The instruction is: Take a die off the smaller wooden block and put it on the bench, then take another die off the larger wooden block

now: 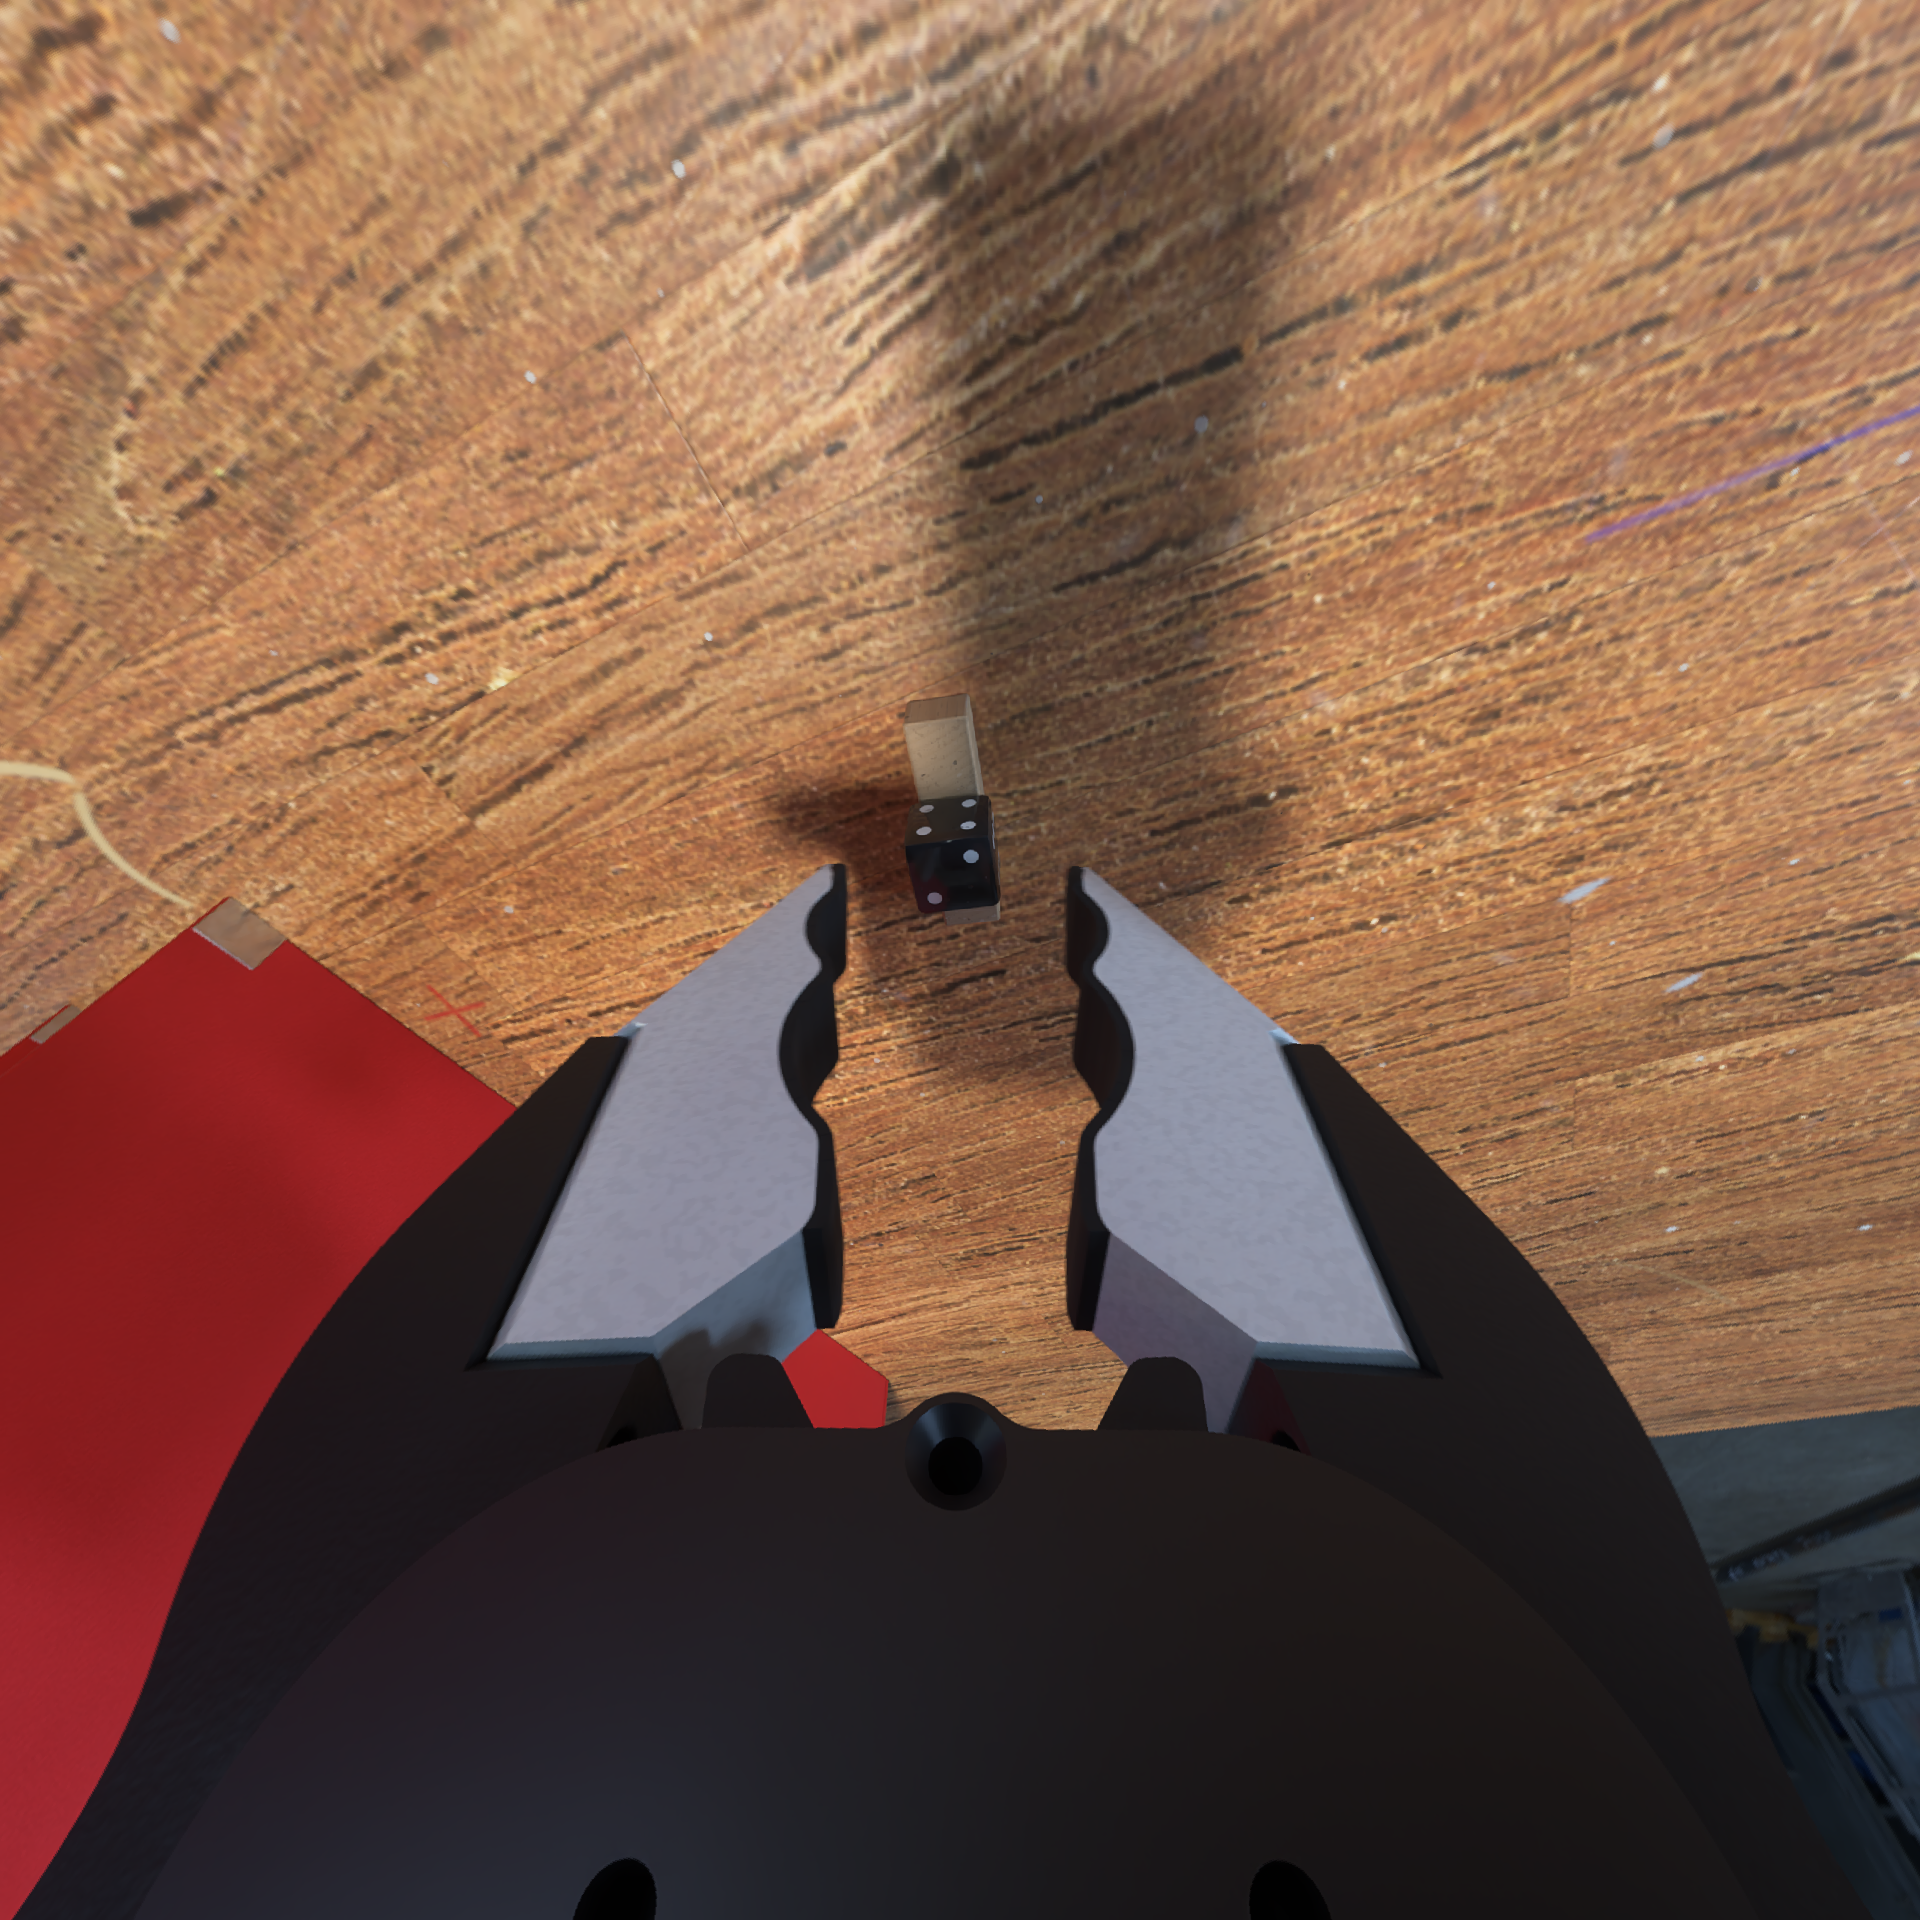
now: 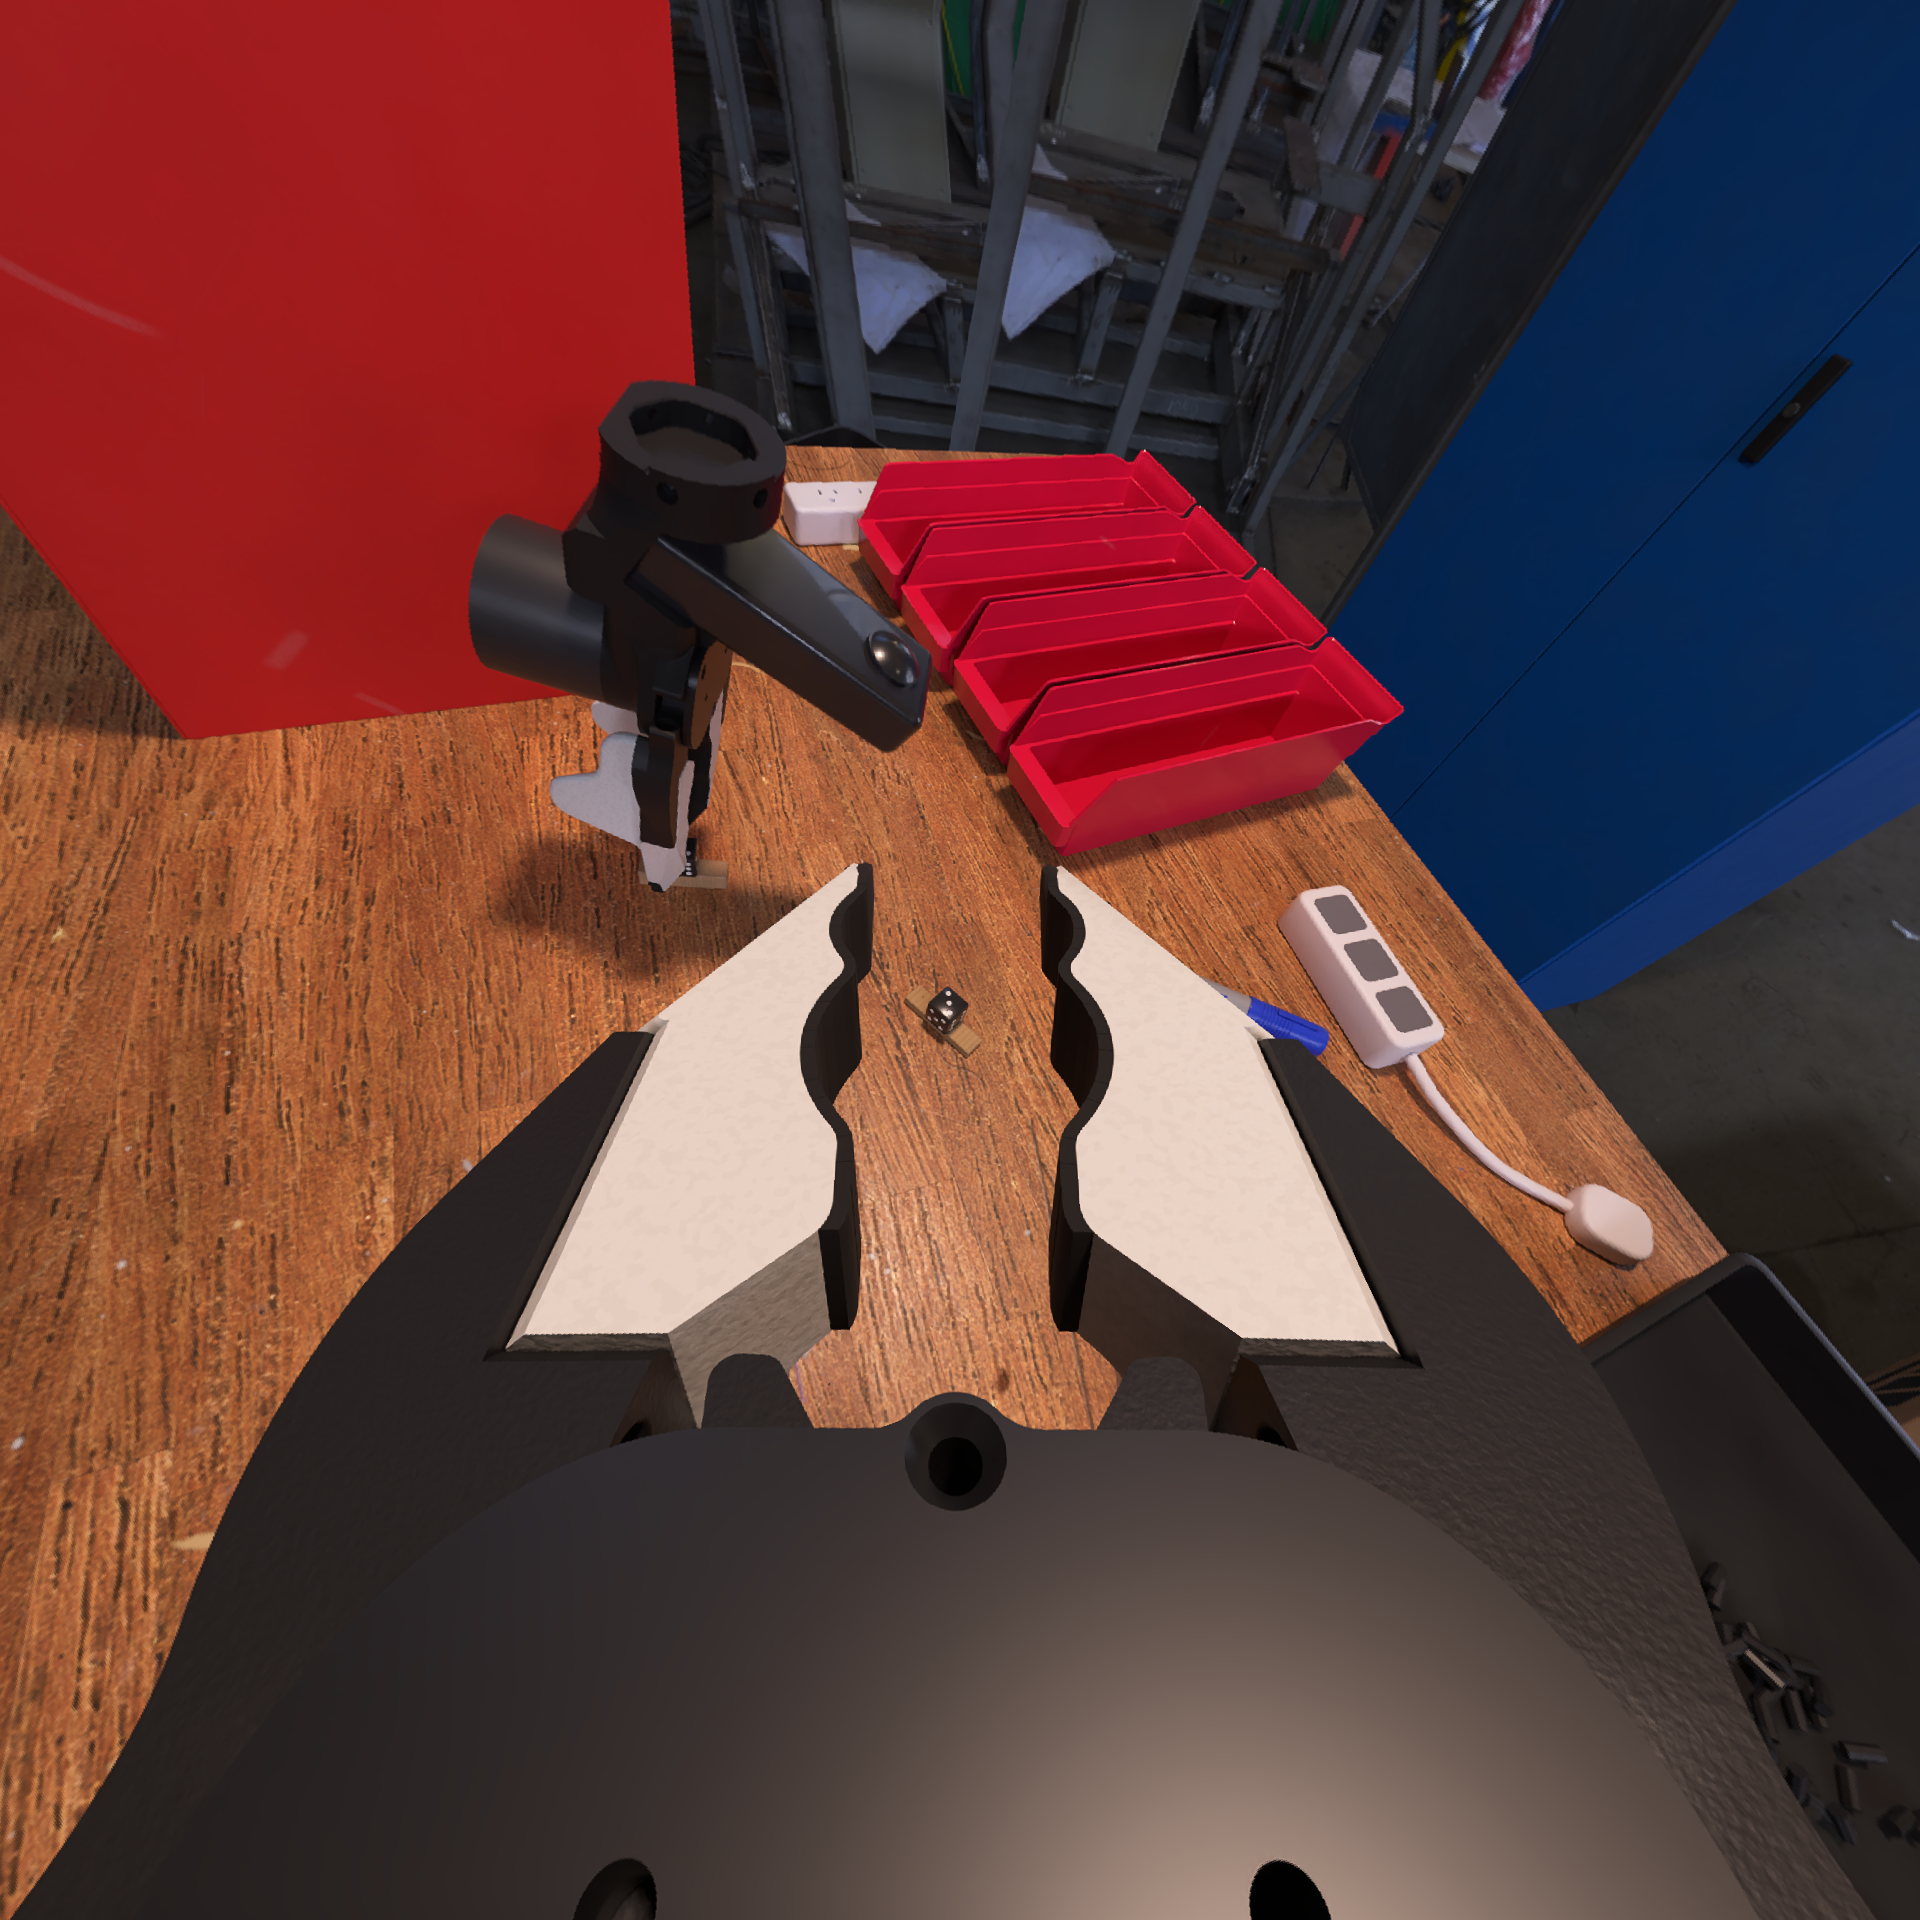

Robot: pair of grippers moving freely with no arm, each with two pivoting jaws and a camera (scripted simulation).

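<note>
In the left wrist view a black die (image 1: 951,857) with white pips sits on the near end of a pale wooden block (image 1: 940,753) on the wooden bench (image 1: 1403,779). My left gripper (image 1: 958,883) is open, with its tips just short of the die, one to each side. In the right wrist view a second black die (image 2: 945,1008) sits on another wooden block (image 2: 964,1037). My right gripper (image 2: 956,883) is open and empty above it. The left gripper (image 2: 665,868) also shows there, pointing down at its die (image 2: 691,857) and block (image 2: 715,878).
A red cabinet (image 2: 332,343) stands at the back left. Several red bins (image 2: 1132,644) line the back right, with a white socket block (image 2: 821,509) behind. A white power strip (image 2: 1361,971), a blue marker (image 2: 1283,1023), a blue cabinet (image 2: 1683,468) and a black tray (image 2: 1787,1507) are on the right.
</note>
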